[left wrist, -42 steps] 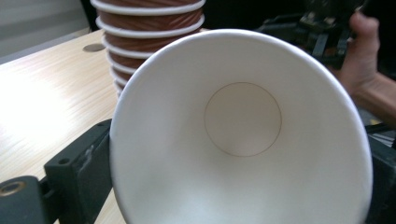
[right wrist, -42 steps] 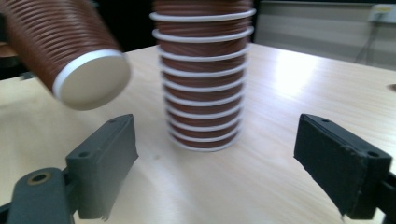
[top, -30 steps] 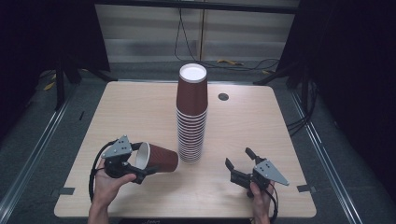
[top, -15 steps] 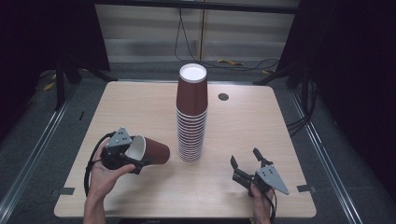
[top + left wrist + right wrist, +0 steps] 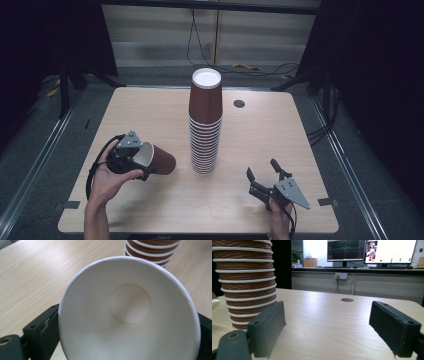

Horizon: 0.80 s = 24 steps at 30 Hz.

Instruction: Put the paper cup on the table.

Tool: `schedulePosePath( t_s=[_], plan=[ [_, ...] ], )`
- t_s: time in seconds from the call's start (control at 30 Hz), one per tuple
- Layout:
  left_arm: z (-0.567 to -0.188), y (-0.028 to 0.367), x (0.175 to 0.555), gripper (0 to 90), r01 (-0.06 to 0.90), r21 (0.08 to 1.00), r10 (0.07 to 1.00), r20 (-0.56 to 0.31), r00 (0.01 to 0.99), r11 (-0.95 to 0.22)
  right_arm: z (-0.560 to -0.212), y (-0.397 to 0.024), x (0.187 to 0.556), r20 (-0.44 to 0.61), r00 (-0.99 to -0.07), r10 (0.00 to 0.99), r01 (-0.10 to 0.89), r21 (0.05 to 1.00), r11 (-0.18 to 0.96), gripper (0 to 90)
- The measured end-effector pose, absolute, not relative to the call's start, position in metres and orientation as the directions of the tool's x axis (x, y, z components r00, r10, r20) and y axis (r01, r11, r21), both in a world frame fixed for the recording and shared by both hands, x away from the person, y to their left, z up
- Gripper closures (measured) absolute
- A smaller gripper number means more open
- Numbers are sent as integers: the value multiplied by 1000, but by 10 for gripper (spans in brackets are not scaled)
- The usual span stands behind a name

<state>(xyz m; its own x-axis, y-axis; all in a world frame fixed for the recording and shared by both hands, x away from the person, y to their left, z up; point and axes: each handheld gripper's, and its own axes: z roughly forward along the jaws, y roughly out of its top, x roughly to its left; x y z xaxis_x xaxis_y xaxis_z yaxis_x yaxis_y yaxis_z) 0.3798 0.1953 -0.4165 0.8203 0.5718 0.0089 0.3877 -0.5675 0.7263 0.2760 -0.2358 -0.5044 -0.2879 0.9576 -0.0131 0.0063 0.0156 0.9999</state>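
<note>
Brown paper cup (image 5: pixel 155 159), clamped sideways in the left gripper (image 5: pixel 131 156), has drifted slightly from the cup stack (image 5: pixel 205 125) at frame centre; right gripper (image 5: pixel 263 178) waits wide open, empty.

**Room and surroundings**

Light wooden table (image 5: pixel 150 115) with rounded corners and a round cable hole (image 5: pixel 239 103) near its far edge. Grey carpeted floor (image 5: pixel 45 150) on both sides, crossed by pale metal rails (image 5: pixel 30 170). Black curtains (image 5: pixel 375 60) to left and right. Pale panelled wall (image 5: pixel 160 35) behind, cables (image 5: pixel 200 45) hanging down it. In the right gripper view, two lit monitors (image 5: pixel 372 251) on a far desk above a wall socket (image 5: pixel 341 276)
</note>
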Motion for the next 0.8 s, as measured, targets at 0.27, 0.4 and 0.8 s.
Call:
schedulePosePath(
  t_s=[0.27, 0.4, 0.8],
  plan=[
    [-405, 194, 402, 46, 420, 666, 586, 32, 810, -617, -504, -236, 276, -12, -292, 956, 7, 1000, 15, 130],
    [-397, 191, 409, 46, 416, 633, 579, 64, 813, -653, -504, -236, 276, -12, -292, 956, 7, 1000, 15, 131],
    [-396, 170, 426, 38, 414, 506, 543, 134, 829, -757, -504, -236, 276, -14, -289, 957, 5, 1000, 16, 130]
  ],
)
